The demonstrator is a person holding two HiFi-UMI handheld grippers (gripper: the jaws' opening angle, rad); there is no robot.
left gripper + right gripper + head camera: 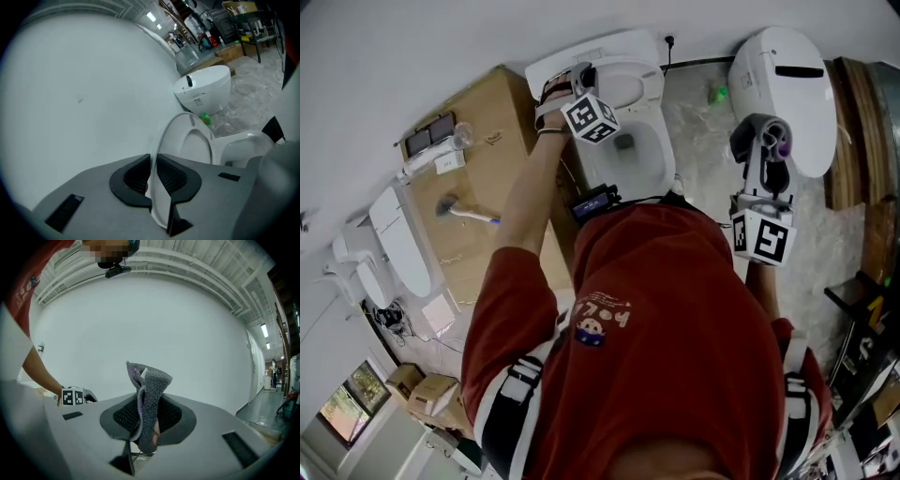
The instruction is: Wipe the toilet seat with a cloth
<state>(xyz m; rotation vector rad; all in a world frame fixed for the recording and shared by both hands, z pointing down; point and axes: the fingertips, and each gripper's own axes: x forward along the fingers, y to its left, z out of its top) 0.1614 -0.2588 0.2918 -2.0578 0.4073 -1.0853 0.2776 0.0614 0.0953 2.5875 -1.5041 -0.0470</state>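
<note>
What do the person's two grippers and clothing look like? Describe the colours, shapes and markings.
The left gripper and right gripper each have a smooth grey body, with black ribbed pads set in dark recesses. Each carries a white cube printed with black square markers. The person wears a red short-sleeved shirt.

Floor (694,117): pale grey marbled stone, bare just right of the toilet (623,127).
Toilet: white, standing on the floor against the wall, bowl open.
Green thing (718,94): small, on the floor right of the toilet, near the wall.
Second toilet (787,80): white, lid down, right of the toilet, apart from it.
Cardboard box (492,150): large, brown, just left of the toilet.
Wooden boards (853,141): far right of the toilet, beyond the second toilet.
Small boxes (422,392): brown, well left of the toilet, past the cardboard box.
</note>
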